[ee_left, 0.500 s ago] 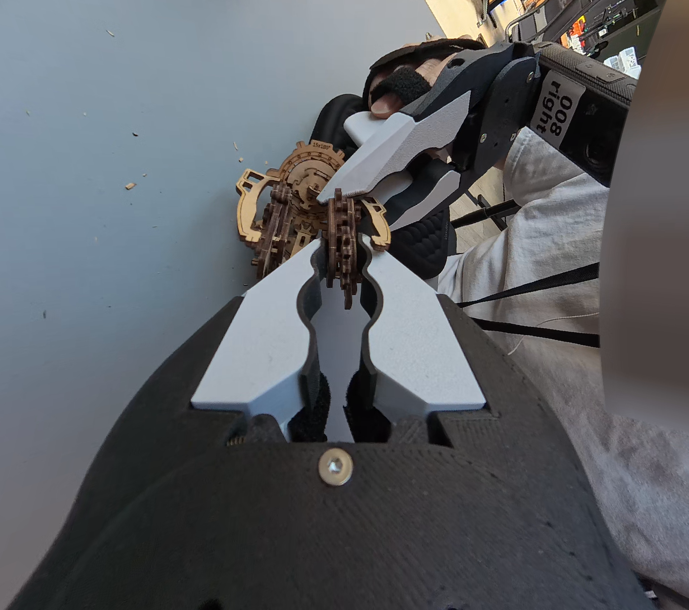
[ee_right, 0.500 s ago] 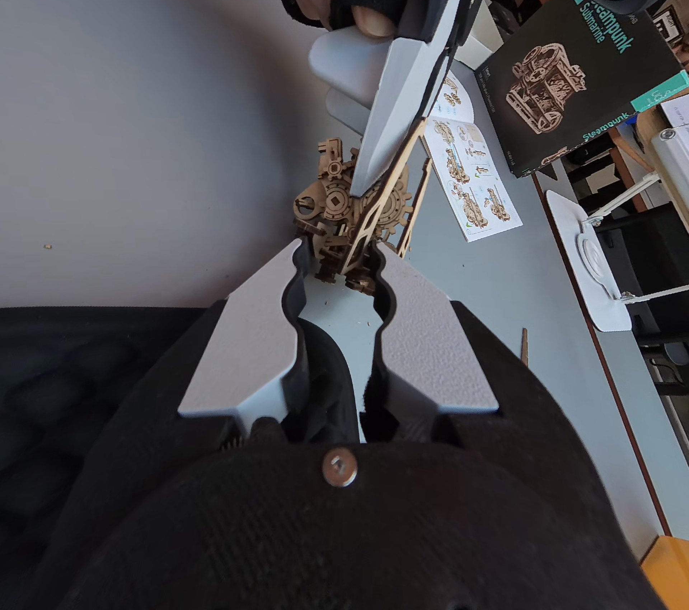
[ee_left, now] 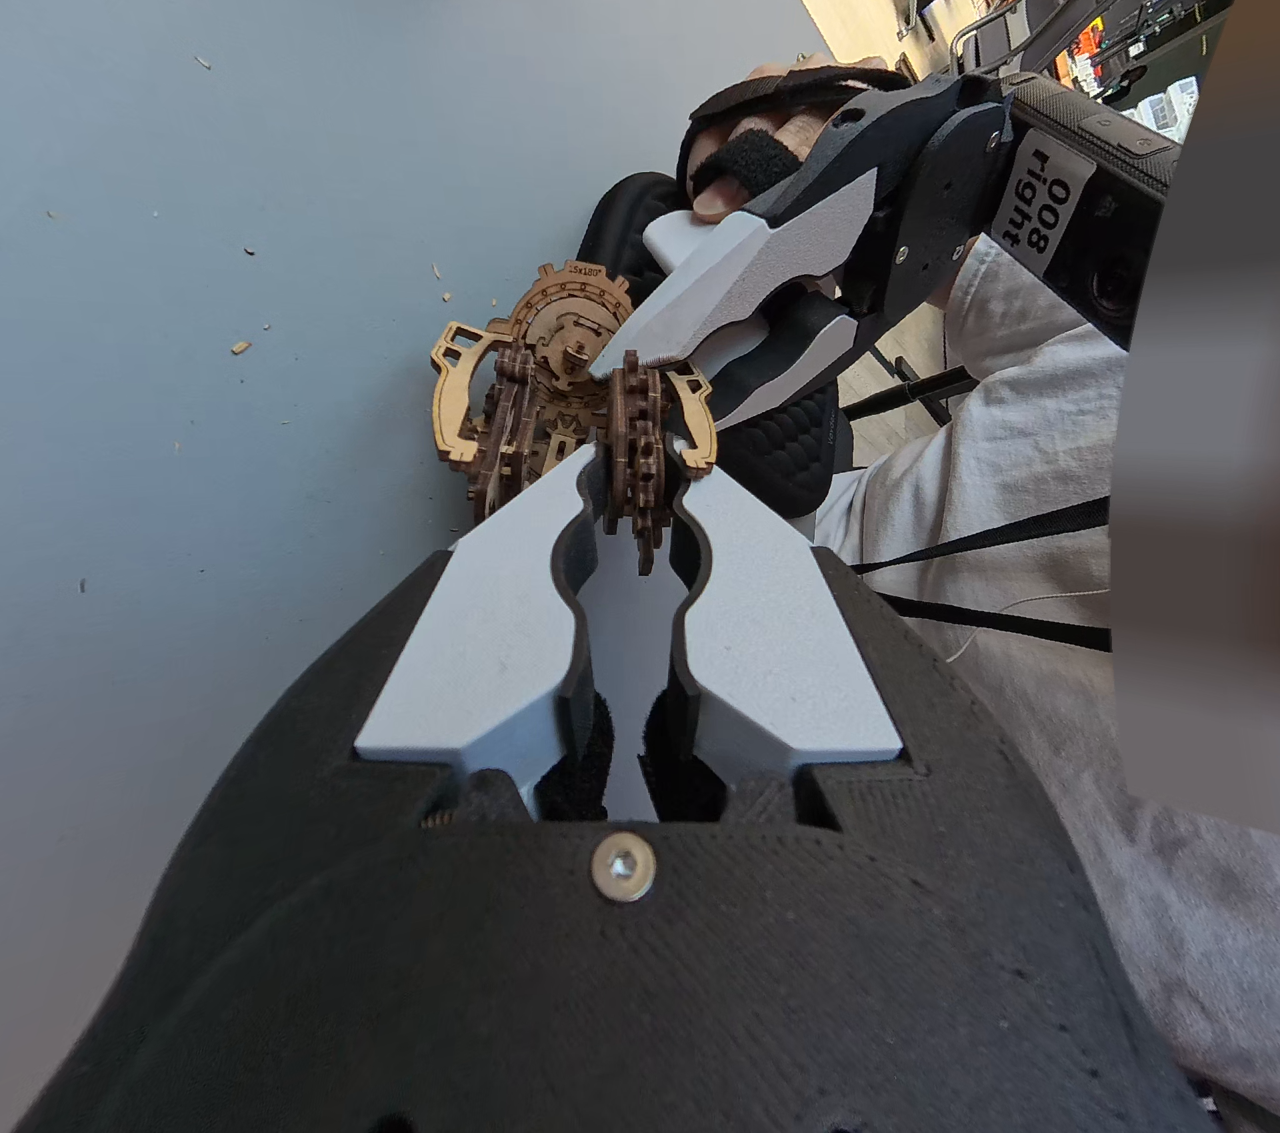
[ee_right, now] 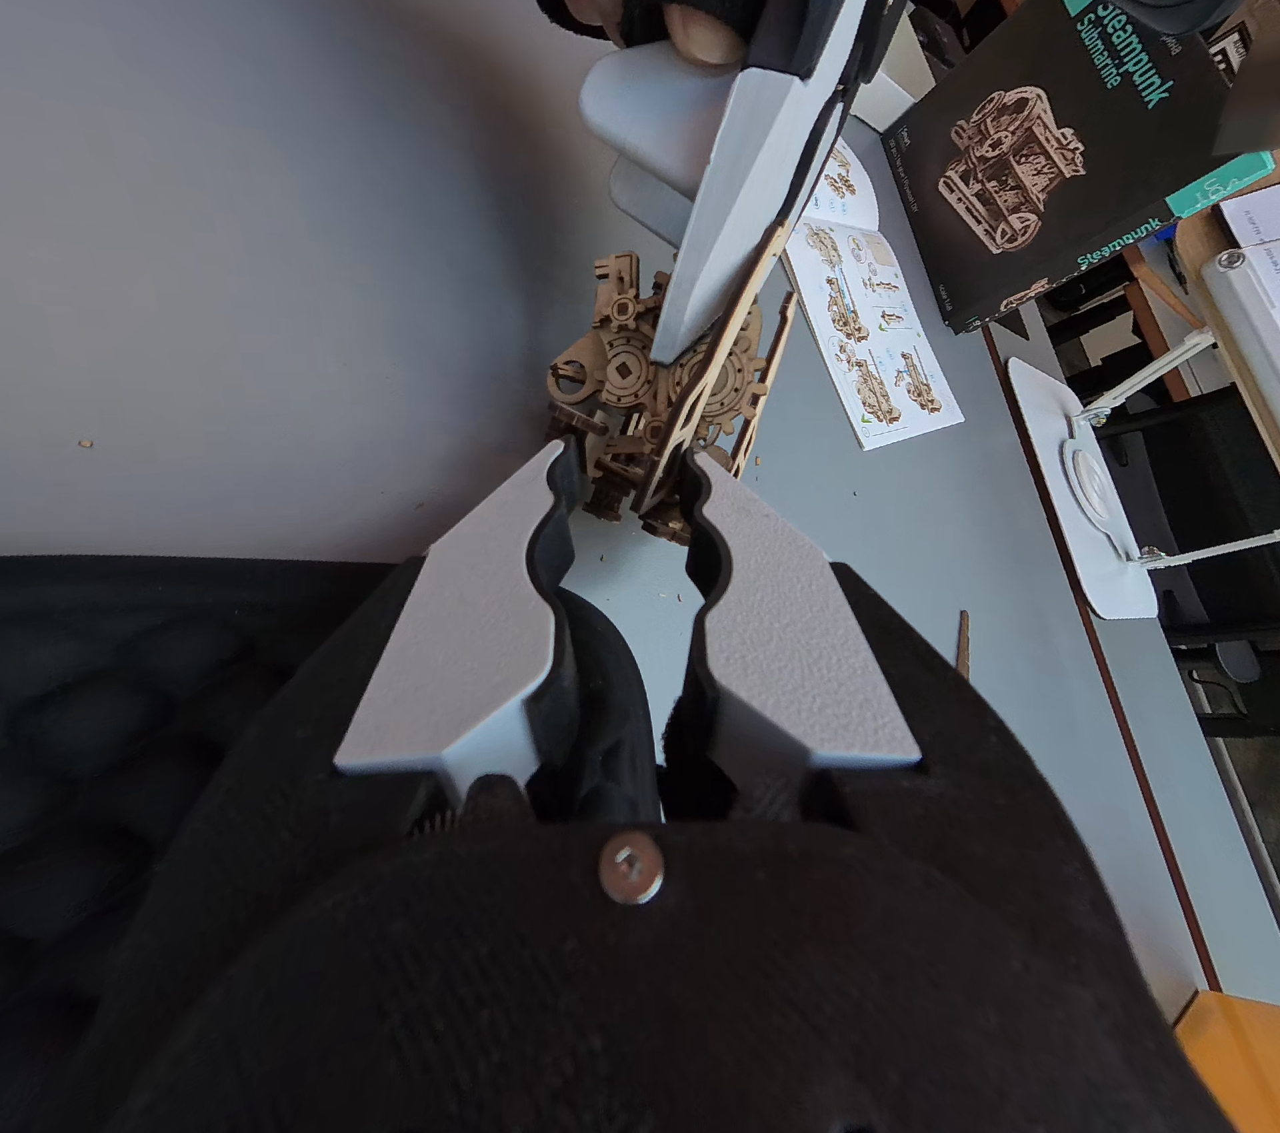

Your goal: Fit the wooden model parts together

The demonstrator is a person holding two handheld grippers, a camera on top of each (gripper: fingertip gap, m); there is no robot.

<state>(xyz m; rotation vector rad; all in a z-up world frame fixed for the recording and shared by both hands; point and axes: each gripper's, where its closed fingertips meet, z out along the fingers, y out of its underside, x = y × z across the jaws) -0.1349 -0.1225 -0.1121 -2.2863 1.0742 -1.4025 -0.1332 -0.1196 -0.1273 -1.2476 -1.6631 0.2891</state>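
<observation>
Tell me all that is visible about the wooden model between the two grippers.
The wooden model is a small, unfinished assembly of laser-cut plywood: pale flat frames, a round dial-like disc, and darker stacked gears. It is held above the grey table. The left gripper is closed on a gear stack, with the teeth showing between its fingers. The right gripper grips the model's lower parts beside a thin pale frame. Small wood chips lie on the table nearby.
</observation>
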